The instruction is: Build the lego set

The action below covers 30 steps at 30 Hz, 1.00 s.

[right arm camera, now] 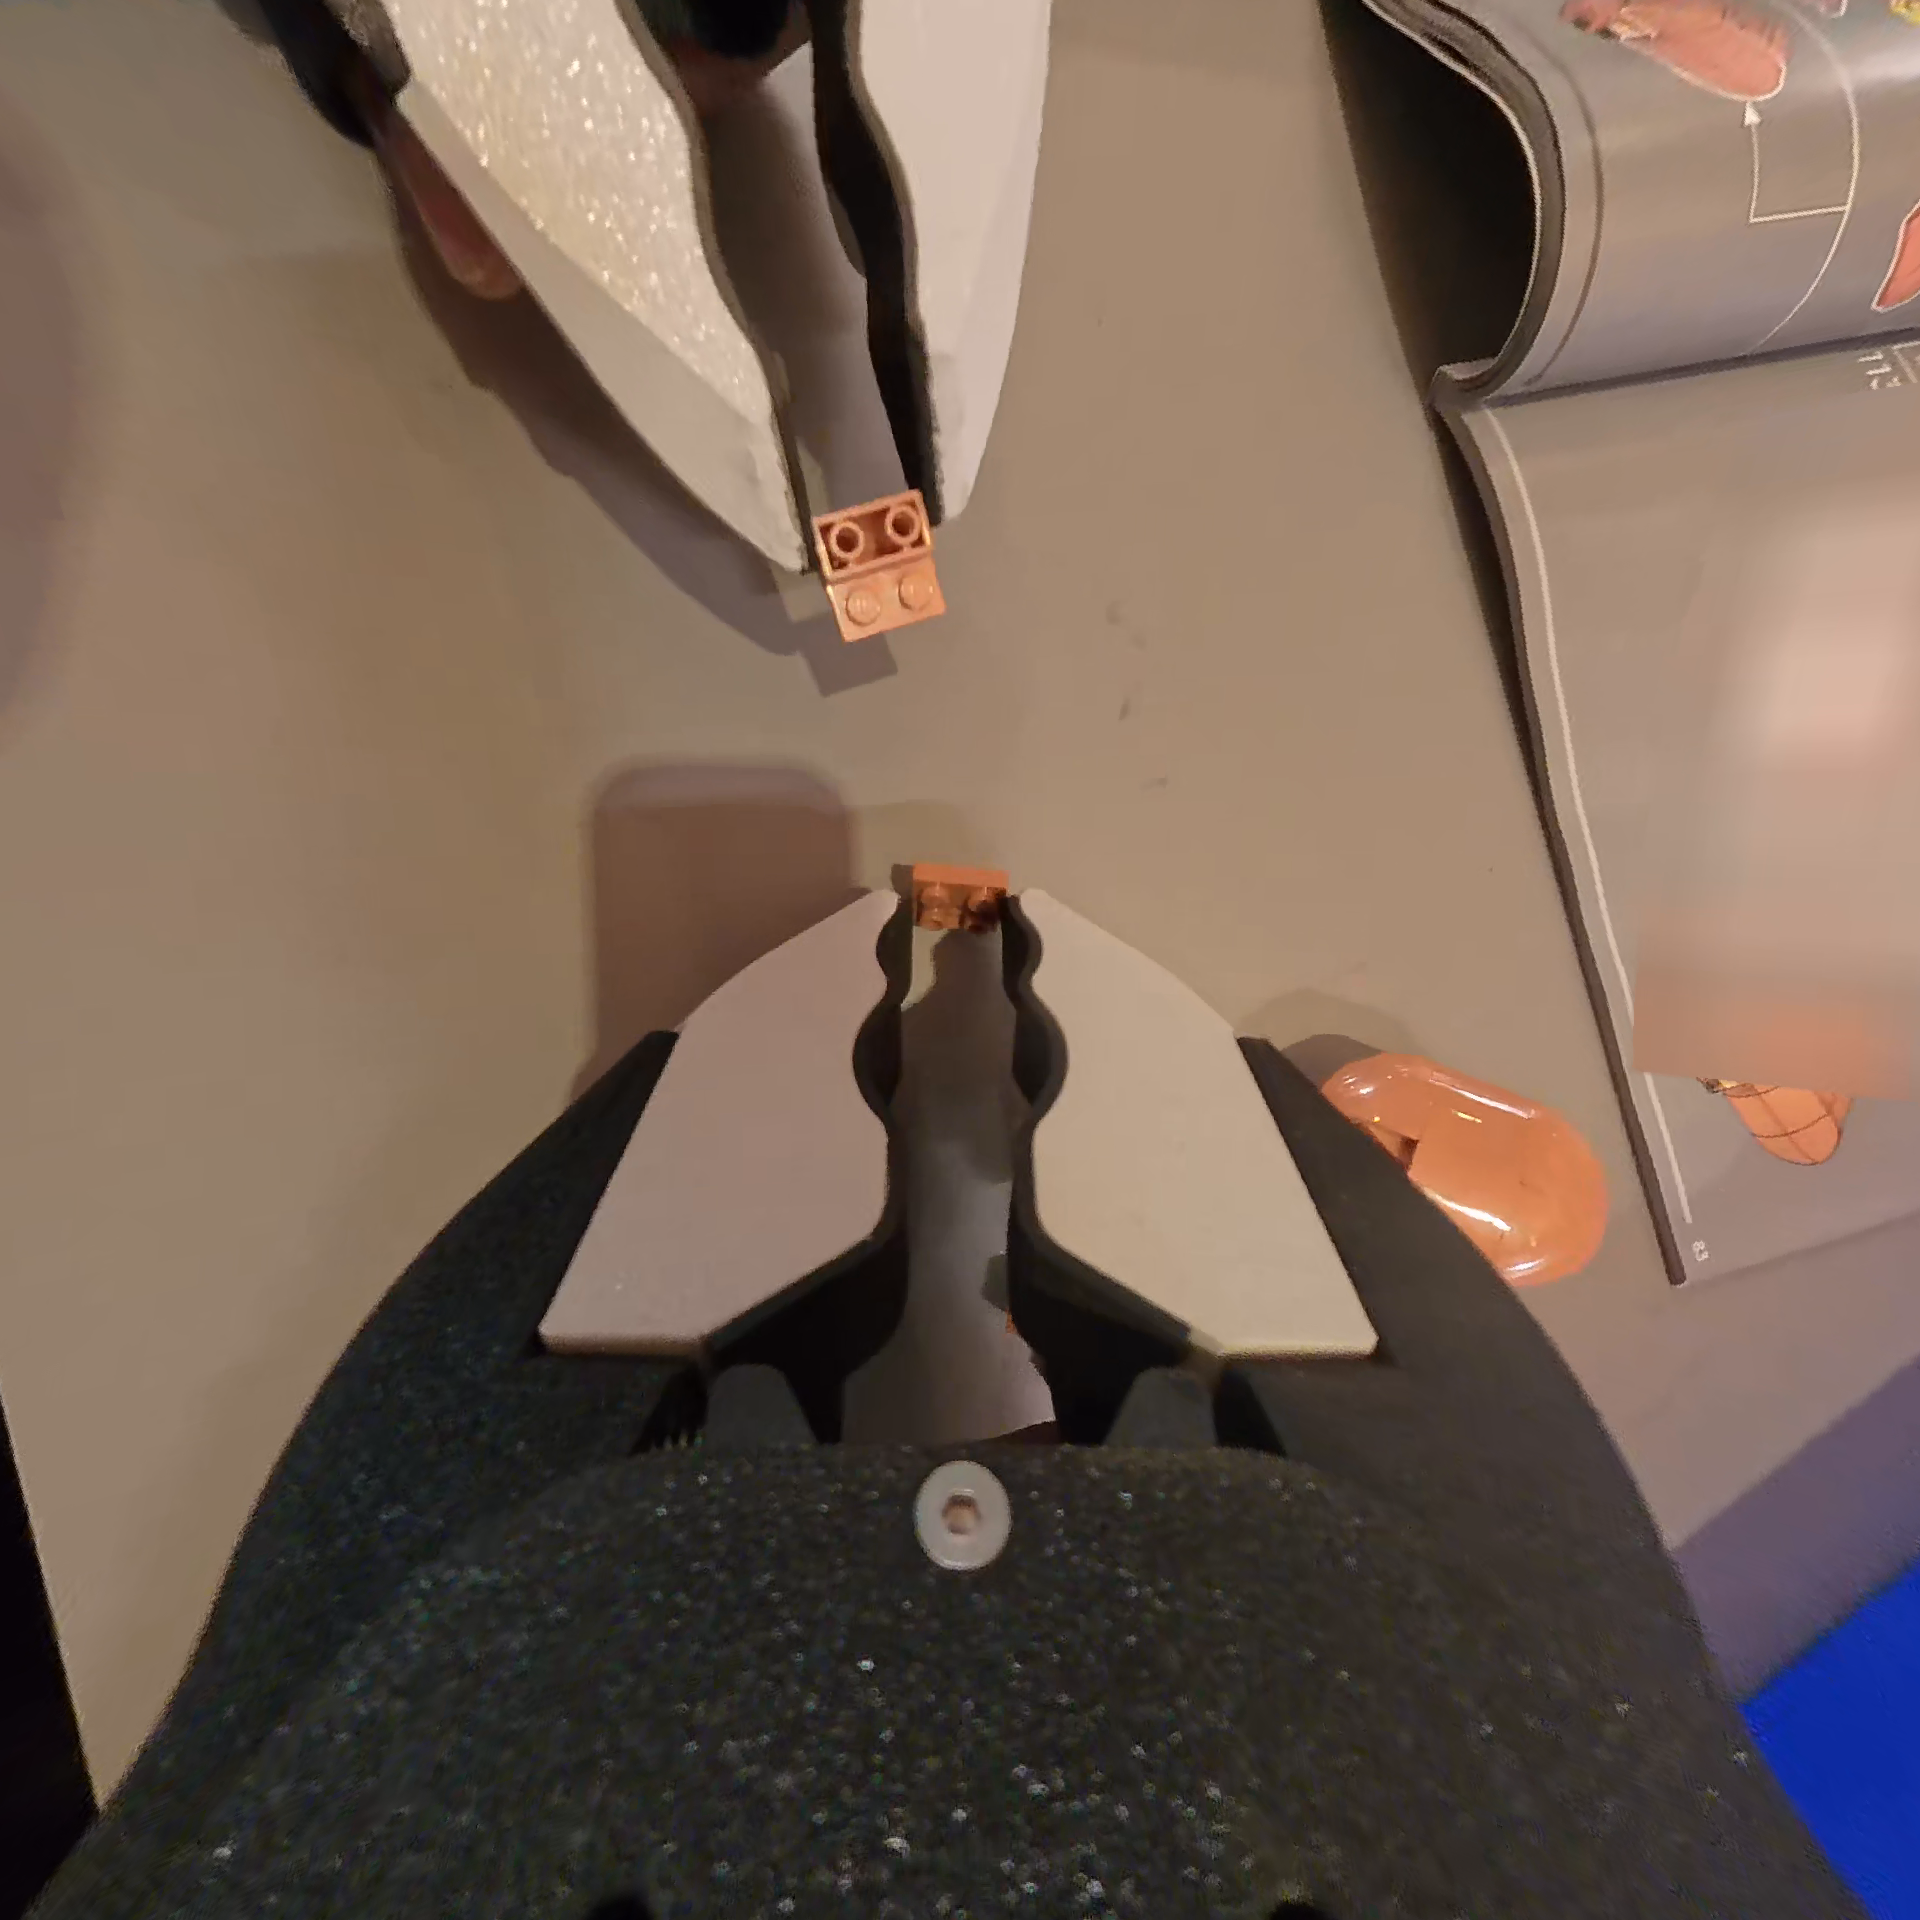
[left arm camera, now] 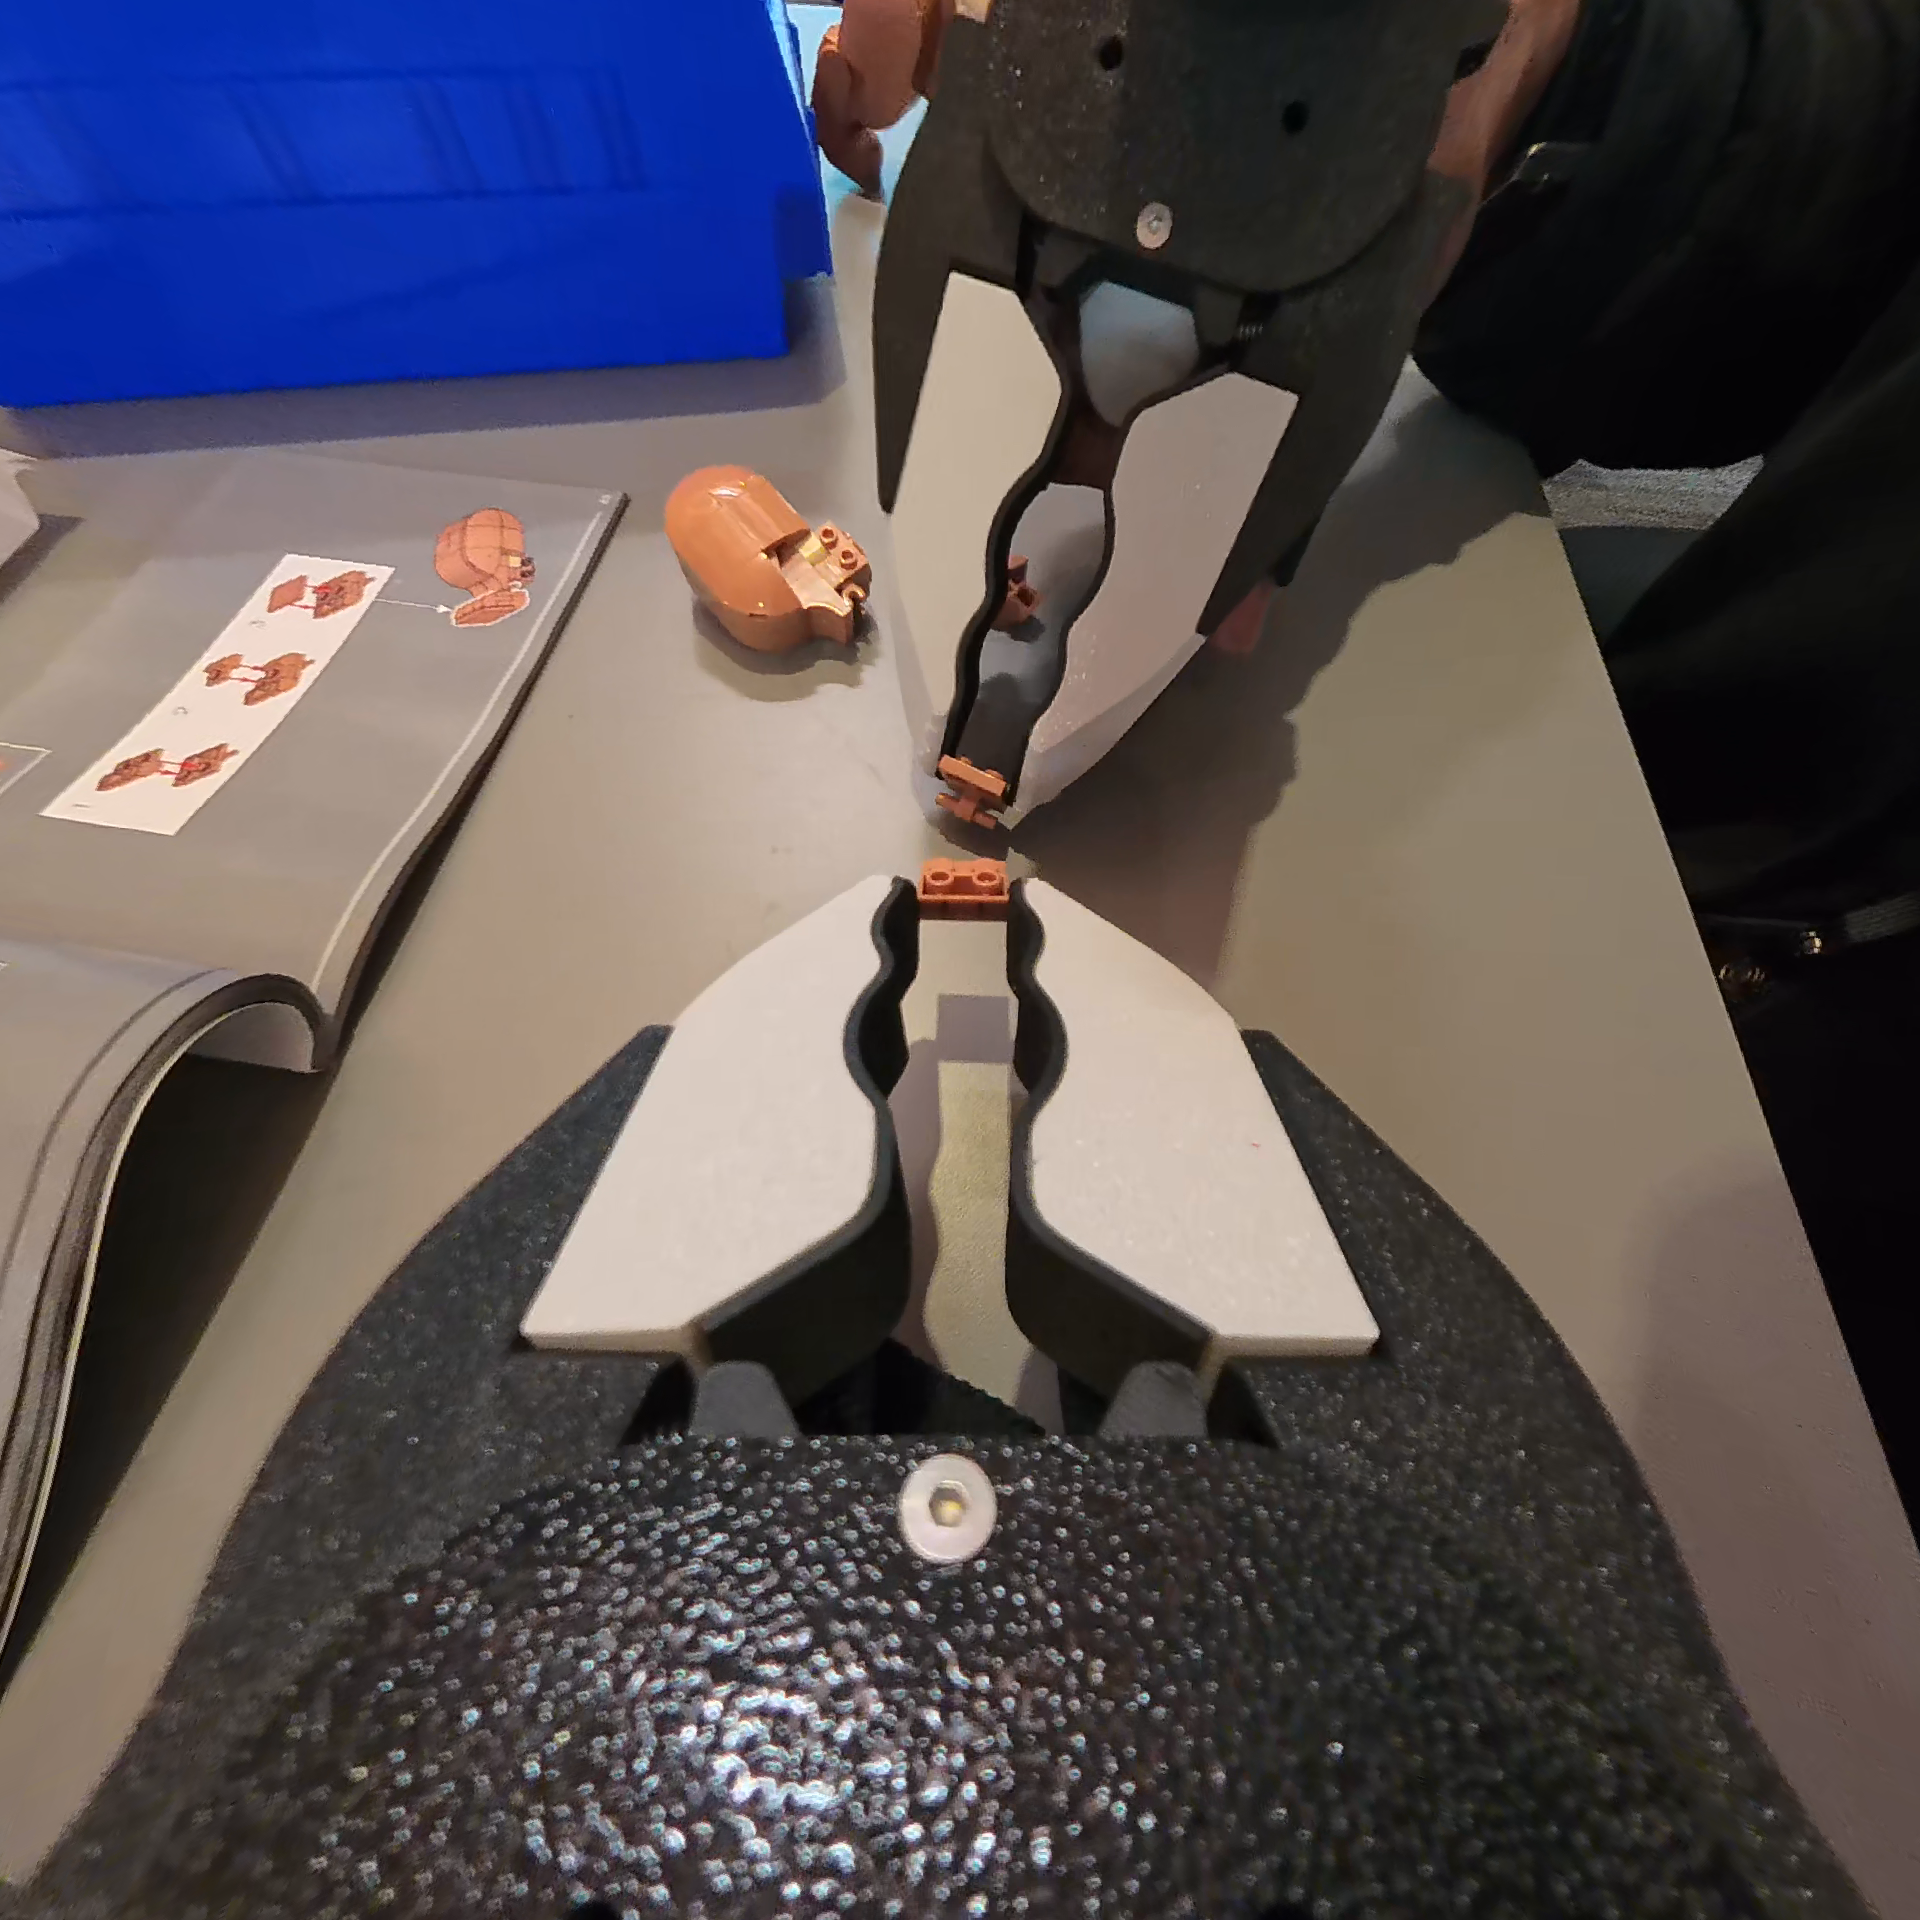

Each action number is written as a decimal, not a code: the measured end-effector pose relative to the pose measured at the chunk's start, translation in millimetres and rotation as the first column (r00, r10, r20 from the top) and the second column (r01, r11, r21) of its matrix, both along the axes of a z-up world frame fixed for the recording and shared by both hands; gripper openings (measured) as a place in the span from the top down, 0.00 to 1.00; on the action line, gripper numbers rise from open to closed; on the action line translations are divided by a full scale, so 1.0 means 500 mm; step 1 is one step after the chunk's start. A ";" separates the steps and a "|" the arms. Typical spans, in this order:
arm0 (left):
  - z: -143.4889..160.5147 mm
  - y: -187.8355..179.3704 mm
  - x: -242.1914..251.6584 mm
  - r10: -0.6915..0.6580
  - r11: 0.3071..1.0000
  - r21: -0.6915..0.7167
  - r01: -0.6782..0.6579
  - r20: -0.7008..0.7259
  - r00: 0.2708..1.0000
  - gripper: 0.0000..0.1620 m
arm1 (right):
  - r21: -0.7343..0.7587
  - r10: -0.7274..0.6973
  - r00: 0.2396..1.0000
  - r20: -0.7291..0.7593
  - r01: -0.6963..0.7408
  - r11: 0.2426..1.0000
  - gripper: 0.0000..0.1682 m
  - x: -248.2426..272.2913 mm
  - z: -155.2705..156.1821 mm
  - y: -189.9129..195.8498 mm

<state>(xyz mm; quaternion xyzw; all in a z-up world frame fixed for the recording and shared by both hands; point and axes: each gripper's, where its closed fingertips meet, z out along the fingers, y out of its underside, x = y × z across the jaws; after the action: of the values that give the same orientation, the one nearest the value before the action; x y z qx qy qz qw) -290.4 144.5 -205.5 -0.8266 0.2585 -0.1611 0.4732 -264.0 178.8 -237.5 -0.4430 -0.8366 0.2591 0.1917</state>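
Both grippers are found clenched, each on a small copper-brown piece. At the tips of the left gripper a two-stud brick is pinched by its ends, studs facing forward. Directly ahead of it, and apart from it by a gap of bare table, the right gripper is seen tilted down with a small studded plate assembly nipped at its very tips, close above the grey table; whether contact with the table is made cannot be told.

Risk noted: both pieces are held only by their extreme edges. It is judged that any press applied off-axis could pivot a piece between the pads or eject it, and a dropped part could be lost over the table edge, which lies near, on the right of the left gripper. Misaligned studs at mating are also judged likely, since the two pieces are presented at different tilts.

Surroundings: a rounded brown sub-assembly lies ahead and to the left of the left gripper, well clear of the closing path. One more loose brown piece is seen beyond the right gripper's fingers. An open instruction booklet lies further left, and a blue bin beyond it. Nothing is found between the two held pieces.
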 end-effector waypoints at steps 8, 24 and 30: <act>-0.006 0.001 0.007 -0.014 1.000 -0.008 0.014 0.001 1.000 0.90 | 0.074 0.161 0.985 0.054 -0.165 0.984 0.90 0.021 -0.003 -0.012; -0.015 -0.005 0.017 -0.030 0.999 -0.028 0.029 -0.024 0.999 0.90 | 0.128 0.472 0.741 0.478 -0.590 0.797 0.89 0.060 -0.013 -0.031; -0.018 -0.010 0.023 -0.045 0.998 -0.038 0.044 -0.026 0.999 0.90 | 0.119 0.422 0.843 0.334 -0.482 0.868 0.77 0.038 0.005 -0.031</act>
<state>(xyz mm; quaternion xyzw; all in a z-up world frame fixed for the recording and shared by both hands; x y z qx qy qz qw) -279.1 139.3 -214.4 -0.8315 0.2801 -0.1655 0.4502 -244.8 163.3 -234.9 -0.2445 -0.9582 0.1430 0.0402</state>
